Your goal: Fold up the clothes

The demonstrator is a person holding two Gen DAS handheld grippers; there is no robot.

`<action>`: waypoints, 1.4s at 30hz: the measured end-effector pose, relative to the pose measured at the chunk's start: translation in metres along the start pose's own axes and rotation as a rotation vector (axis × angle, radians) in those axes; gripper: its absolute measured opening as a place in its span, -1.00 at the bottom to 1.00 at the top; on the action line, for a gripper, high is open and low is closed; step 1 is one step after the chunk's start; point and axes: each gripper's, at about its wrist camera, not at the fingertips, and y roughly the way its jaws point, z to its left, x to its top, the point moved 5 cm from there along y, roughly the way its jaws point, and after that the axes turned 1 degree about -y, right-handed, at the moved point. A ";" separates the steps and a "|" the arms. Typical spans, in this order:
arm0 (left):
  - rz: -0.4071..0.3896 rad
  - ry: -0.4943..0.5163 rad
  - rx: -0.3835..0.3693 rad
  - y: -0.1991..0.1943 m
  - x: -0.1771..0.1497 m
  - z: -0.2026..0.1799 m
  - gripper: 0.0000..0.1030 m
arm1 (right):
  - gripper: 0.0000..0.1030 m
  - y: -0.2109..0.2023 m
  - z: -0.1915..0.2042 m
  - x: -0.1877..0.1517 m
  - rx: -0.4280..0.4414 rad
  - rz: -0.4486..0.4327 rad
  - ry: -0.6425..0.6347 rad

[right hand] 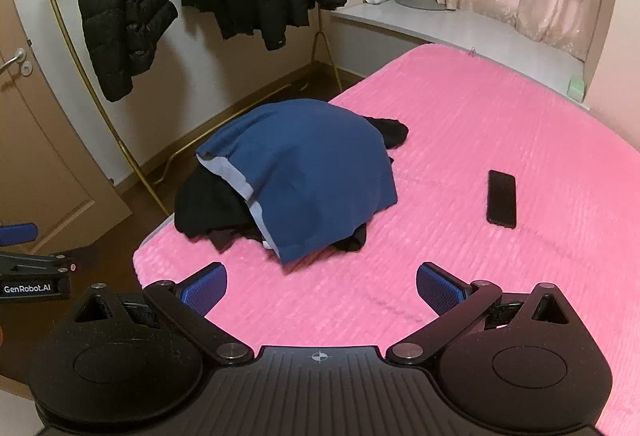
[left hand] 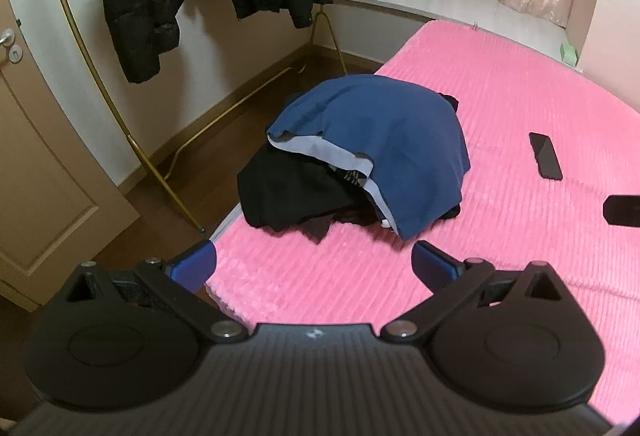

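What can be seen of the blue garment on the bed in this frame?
The blue garment is dark navy, a smooth knit by its look, with a paler grey-blue inner face showing along its turned-up left edge. It is unfolded, draped in a hump over a heap of black clothes, near the corner of the pink bedspread. Its lower corner reaches the bedspread. Neither gripper touches it; a black phone lies apart on its right.
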 end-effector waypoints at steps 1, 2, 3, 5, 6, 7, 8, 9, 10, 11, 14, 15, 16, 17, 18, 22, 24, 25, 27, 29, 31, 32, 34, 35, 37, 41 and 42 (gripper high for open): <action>0.004 -0.004 0.001 0.001 0.000 0.000 0.99 | 1.00 -0.001 0.000 0.000 0.001 0.000 -0.002; 0.006 -0.006 0.000 0.001 0.000 -0.001 0.99 | 1.00 -0.002 0.000 -0.001 0.001 0.001 -0.004; 0.004 -0.003 -0.004 0.001 0.000 -0.004 0.99 | 1.00 -0.003 0.000 -0.001 0.002 0.001 -0.006; 0.006 -0.008 -0.026 0.004 -0.001 -0.004 0.99 | 1.00 -0.001 0.001 -0.003 -0.010 0.020 -0.015; 0.007 -0.017 -0.038 0.005 -0.002 -0.002 0.99 | 1.00 0.002 0.001 -0.003 -0.016 0.034 -0.014; 0.001 -0.034 -0.045 0.003 -0.006 0.001 0.99 | 1.00 0.006 0.001 -0.002 -0.018 0.048 -0.010; -0.006 -0.050 -0.056 0.002 -0.010 0.007 0.99 | 1.00 0.009 0.002 -0.001 -0.018 0.055 -0.011; -0.003 -0.057 -0.064 0.004 -0.011 0.011 0.99 | 1.00 0.012 0.004 0.001 -0.016 0.056 -0.015; 0.016 -0.048 -0.057 0.008 -0.005 0.008 0.99 | 1.00 0.013 0.006 0.002 -0.013 0.053 -0.017; 0.030 -0.042 -0.053 0.011 -0.001 0.005 0.98 | 1.00 0.015 0.006 0.002 -0.009 0.048 -0.018; 0.038 -0.040 -0.058 0.020 0.003 0.007 0.99 | 1.00 0.016 0.003 -0.003 0.008 0.031 -0.002; 0.041 -0.039 -0.059 0.023 0.004 0.007 0.99 | 1.00 0.017 0.003 -0.003 0.010 0.030 0.000; 0.043 -0.038 -0.061 0.026 0.005 0.008 0.99 | 1.00 0.017 0.002 -0.003 0.011 0.029 -0.001; 0.046 -0.037 -0.063 0.029 0.006 0.008 0.99 | 1.00 0.017 0.002 -0.003 0.012 0.029 0.000; 0.048 -0.036 -0.064 0.031 0.007 0.009 0.98 | 1.00 0.017 0.002 -0.003 0.015 0.030 0.001; 0.047 -0.021 -0.065 0.031 0.010 0.009 0.99 | 1.00 0.020 0.004 -0.003 0.015 0.037 -0.012; 0.051 -0.023 -0.063 0.033 0.010 0.009 0.99 | 1.00 0.020 0.004 -0.002 0.017 0.039 -0.003; 0.054 -0.027 -0.066 0.033 0.010 0.009 0.99 | 1.00 0.020 0.003 -0.001 0.019 0.039 -0.001; 0.057 -0.029 -0.071 0.035 0.010 0.008 0.99 | 1.00 0.020 0.003 -0.001 0.021 0.039 0.002; 0.062 -0.024 -0.070 0.036 0.009 0.007 0.99 | 1.00 0.020 0.002 -0.001 0.021 0.040 0.003; 0.065 -0.021 -0.072 0.037 0.007 0.005 0.99 | 1.00 0.021 0.000 -0.002 0.022 0.040 0.010; 0.066 -0.022 -0.072 0.037 0.007 0.005 0.99 | 1.00 0.021 0.000 -0.002 0.022 0.040 0.012; 0.068 -0.024 -0.074 0.038 0.005 0.004 0.99 | 1.00 0.020 -0.002 -0.003 0.022 0.041 0.016; 0.069 -0.026 -0.075 0.038 0.005 0.004 0.99 | 1.00 0.021 -0.002 -0.003 0.023 0.043 0.018; 0.073 -0.031 -0.076 0.040 0.003 0.004 0.99 | 1.00 0.021 -0.002 -0.004 0.024 0.044 0.020; 0.078 -0.034 -0.075 0.040 0.000 0.004 0.99 | 1.00 0.019 -0.001 -0.006 0.025 0.043 0.022; 0.079 -0.035 -0.076 0.039 0.000 0.004 0.99 | 1.00 0.019 -0.001 -0.006 0.026 0.044 0.022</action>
